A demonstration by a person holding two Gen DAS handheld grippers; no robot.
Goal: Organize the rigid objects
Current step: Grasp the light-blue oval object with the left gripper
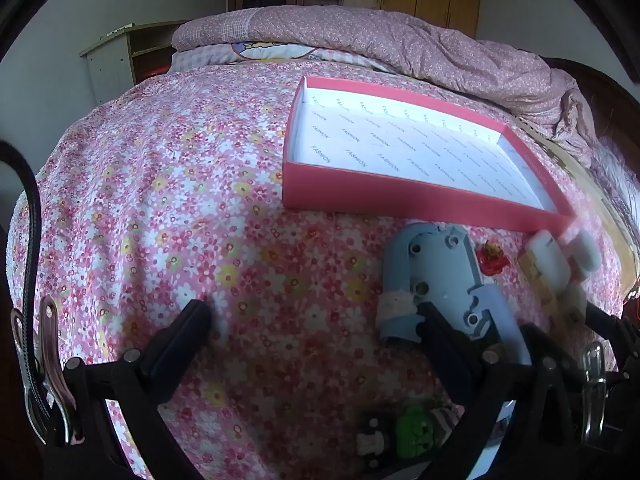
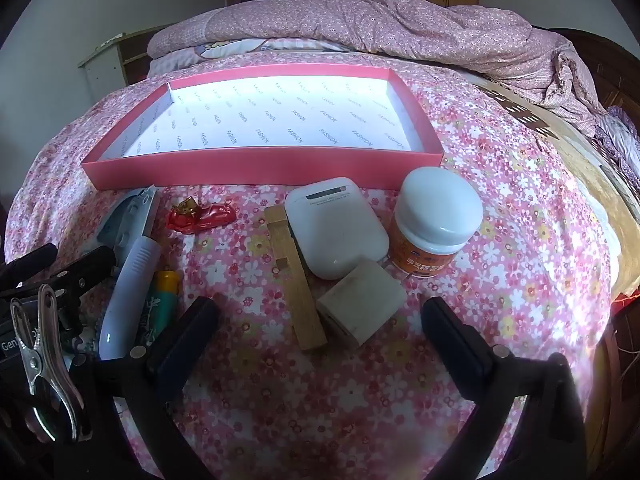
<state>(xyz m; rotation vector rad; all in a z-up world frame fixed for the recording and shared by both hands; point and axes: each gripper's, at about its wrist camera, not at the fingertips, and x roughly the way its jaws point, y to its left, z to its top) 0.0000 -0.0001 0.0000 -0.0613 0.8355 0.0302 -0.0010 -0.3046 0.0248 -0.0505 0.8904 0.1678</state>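
Note:
A shallow pink box (image 2: 256, 168) with white "FASHION" lining lies empty on the flowered bedspread; it also shows in the left wrist view (image 1: 400, 196). In front of it lie a red toy car (image 2: 202, 216), a white case (image 2: 336, 228), a wooden block (image 2: 298, 280), a beige cube (image 2: 362, 304), a white-capped orange jar (image 2: 432, 220) and a grey-blue crimping tool (image 1: 440, 276). My left gripper (image 1: 312, 316) is open, its right finger touching the tool. My right gripper (image 2: 320, 320) is open around the block and cube.
A folded pink quilt (image 2: 400, 24) lies at the bed's far end. A green and yellow tube (image 2: 162, 296) and a green toy (image 1: 416, 428) lie near the tool. A bedside cabinet (image 1: 116, 60) stands at far left. The bed's edge runs along the right (image 2: 580, 160).

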